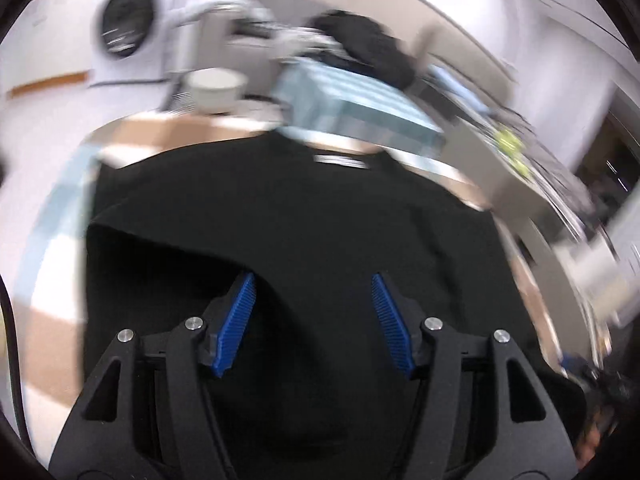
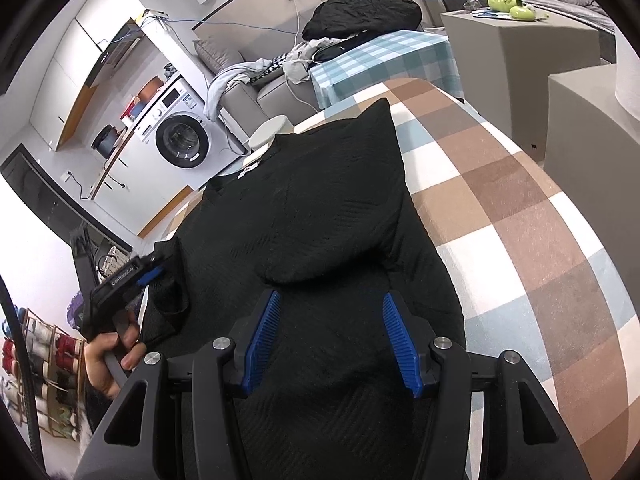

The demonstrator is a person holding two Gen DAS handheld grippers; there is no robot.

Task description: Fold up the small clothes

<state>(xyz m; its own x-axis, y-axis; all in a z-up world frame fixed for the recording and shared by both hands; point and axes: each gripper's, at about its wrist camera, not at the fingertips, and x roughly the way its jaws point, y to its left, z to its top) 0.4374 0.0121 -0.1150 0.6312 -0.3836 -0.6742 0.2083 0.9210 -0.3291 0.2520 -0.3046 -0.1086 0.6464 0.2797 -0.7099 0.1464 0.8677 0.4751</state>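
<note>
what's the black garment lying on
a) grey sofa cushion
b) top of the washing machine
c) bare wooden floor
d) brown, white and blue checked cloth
d, in the right wrist view the black garment is spread flat on the brown, white and blue checked cloth, whose squares show all along its right side.

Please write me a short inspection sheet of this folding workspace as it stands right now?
Surface: checked cloth in brown, white and pale blue.
Job's things: black shirt lying on it, one sleeve folded inward.
Clutter: pile of clothes on the blue checked table behind.
Grippers: left gripper open over the shirt, nothing between its jaws; right gripper open over the shirt.
Cables: white cable from a wall socket.
Surroundings: washing machine, grey sofa.
</note>
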